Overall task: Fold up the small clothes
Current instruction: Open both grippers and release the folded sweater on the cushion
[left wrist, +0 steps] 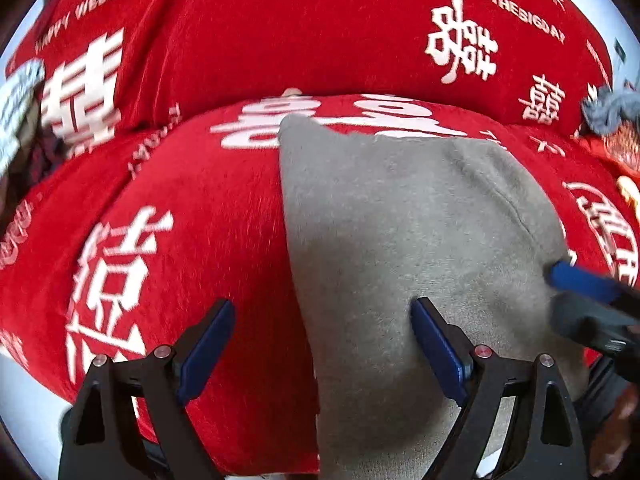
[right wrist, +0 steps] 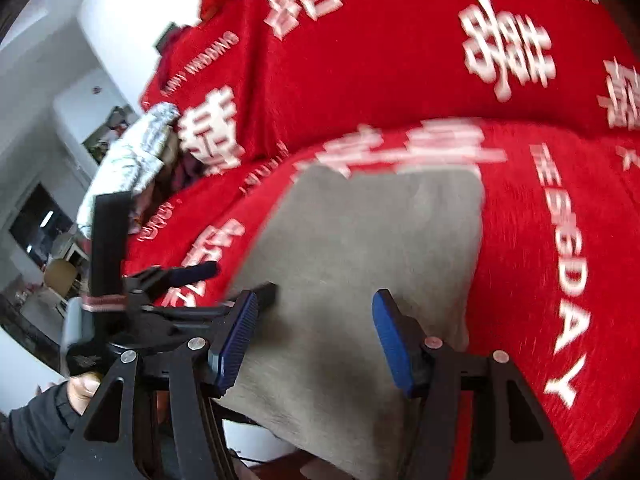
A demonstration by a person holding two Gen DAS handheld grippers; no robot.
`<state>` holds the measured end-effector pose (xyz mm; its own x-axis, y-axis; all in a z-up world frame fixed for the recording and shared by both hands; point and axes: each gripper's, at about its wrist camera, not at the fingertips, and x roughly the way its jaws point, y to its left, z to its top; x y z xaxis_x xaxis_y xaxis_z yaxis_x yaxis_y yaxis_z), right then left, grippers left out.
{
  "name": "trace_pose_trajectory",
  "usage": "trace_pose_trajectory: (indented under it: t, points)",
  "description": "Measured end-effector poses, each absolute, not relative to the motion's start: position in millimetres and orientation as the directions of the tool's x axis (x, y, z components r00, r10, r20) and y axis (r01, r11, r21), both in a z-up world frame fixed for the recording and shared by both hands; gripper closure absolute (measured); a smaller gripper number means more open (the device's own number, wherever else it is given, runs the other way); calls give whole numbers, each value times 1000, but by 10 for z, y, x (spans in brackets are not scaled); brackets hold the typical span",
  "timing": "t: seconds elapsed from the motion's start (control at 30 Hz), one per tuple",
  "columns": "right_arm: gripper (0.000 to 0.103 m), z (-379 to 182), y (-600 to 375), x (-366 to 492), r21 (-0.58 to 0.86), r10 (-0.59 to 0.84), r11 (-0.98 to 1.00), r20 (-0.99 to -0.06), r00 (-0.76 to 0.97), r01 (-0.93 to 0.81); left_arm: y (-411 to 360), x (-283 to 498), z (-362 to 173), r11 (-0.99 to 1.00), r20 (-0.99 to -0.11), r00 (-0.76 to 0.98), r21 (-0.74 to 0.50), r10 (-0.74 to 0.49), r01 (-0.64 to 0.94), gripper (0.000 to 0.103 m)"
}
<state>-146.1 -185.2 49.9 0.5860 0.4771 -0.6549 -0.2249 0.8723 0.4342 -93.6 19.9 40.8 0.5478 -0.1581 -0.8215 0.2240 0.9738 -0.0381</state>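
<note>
Both grippers' fingers stand apart, empty, over the grey garment (left wrist: 400,216) — smooth it flat, then pinch an edge squarely.

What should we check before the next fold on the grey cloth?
1. Left gripper open, holding nothing: ok.
2. Right gripper open over the cloth, not pinching it: ok.
3. Grey cloth lying flat on the red blanket: ok.
4. Cloth edges visible for a grasp: ok at the far corners, near edge cannot tell.
5. Fold count so far: cannot tell.
</note>
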Motion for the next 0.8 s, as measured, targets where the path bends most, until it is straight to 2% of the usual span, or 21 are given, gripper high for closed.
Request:
trace_pose_trajectory:
  t: [0.1,0.2,0.33,0.47,0.53,0.6,0.8]
  points:
    - [41,366,-1991,-1444,487,514,846,-640,571,-215,161,-938,422,976,-829,541,-26,-143,217,13]
    - [41,410,-1982,-1431,476,510,851,-649,564,-222,88,-967,476,975,-818,563,15,-115,220,13]
    - [40,536,-1956,-1399,481,525,842,-624,579,-246,102,-909,615,974,-792,585,-50,-173,220,13]
    - [40,568,-1940,-1150,492,534,836,-634,559,-241,103,-613,512,980,-831,541,-26,-130,196,13]
    - [40,473,-1940,-1024,502,536,836,-662,524,-221,124,-482,406,976,-857,487,-78,-170,204,13]
    - [40,367,-1945,-920,520,552,826,-671,494,-218,168,-423,362,976,-863,470,-104,-185,193,0]
    - [40,487,-1929,-796,499,545,834,-683,485,-235,205,-316,426,969,-856,473,-114,-207,217,0]
